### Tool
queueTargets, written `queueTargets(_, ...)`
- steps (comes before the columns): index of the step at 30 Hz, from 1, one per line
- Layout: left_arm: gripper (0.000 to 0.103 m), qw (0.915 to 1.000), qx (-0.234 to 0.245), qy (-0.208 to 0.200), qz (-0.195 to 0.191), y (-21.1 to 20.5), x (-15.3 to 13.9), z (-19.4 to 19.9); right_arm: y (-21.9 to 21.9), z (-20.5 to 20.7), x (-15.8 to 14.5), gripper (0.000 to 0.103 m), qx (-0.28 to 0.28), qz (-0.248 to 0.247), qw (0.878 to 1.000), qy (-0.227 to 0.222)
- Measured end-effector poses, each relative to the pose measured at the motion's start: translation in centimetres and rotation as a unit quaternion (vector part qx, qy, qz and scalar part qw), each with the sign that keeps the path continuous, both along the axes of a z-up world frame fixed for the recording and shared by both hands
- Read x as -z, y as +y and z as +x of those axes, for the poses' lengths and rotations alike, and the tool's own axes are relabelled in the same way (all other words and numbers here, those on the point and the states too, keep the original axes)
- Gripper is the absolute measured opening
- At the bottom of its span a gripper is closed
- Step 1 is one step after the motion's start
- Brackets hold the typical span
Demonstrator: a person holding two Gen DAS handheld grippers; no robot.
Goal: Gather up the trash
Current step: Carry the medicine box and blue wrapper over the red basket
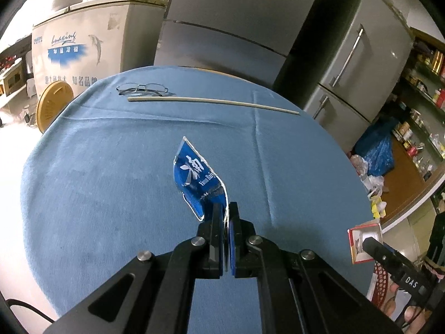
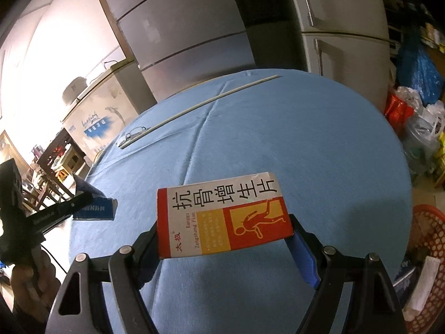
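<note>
My left gripper (image 1: 225, 208) is shut on a blue plastic wrapper (image 1: 194, 175) with white lettering and holds it above the round table with the blue cloth (image 1: 111, 167). My right gripper (image 2: 222, 222) is shut on a red, white and yellow medicine box (image 2: 222, 214), held sideways above the same cloth (image 2: 278, 139). The box also shows at the right edge of the left wrist view (image 1: 364, 242). The left gripper with the wrapper (image 2: 94, 208) shows at the left of the right wrist view.
A pair of glasses (image 1: 141, 87) and a long white stick (image 1: 214, 101) lie at the table's far side. A red mesh basket (image 2: 428, 250) stands low at the right. Bags (image 1: 375, 150), grey fridges (image 1: 347, 64) and a chest freezer (image 1: 83, 47) stand beyond the table.
</note>
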State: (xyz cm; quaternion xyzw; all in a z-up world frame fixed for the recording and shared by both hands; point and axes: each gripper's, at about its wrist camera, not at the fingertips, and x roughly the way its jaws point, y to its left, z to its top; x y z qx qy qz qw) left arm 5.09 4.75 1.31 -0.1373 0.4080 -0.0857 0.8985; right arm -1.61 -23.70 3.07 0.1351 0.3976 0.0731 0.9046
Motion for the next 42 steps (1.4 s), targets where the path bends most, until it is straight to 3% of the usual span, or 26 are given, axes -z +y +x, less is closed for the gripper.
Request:
queueTargets(15, 0.003, 0.9991, 0.021, -0.02, 0.03, -2.7, -1.4, -4.0, -0.4, -1.7, -1.4, 0.083, -0.005, 0.033, 0.999, -0.018)
queueTargets(42, 0.003, 0.9941, 0.083, -0.057, 0.041, -8.2, -4.5, -4.9, -5.2, -4.3, -3.7, 0.083, 0.051, 0.051, 0.996, -0.047)
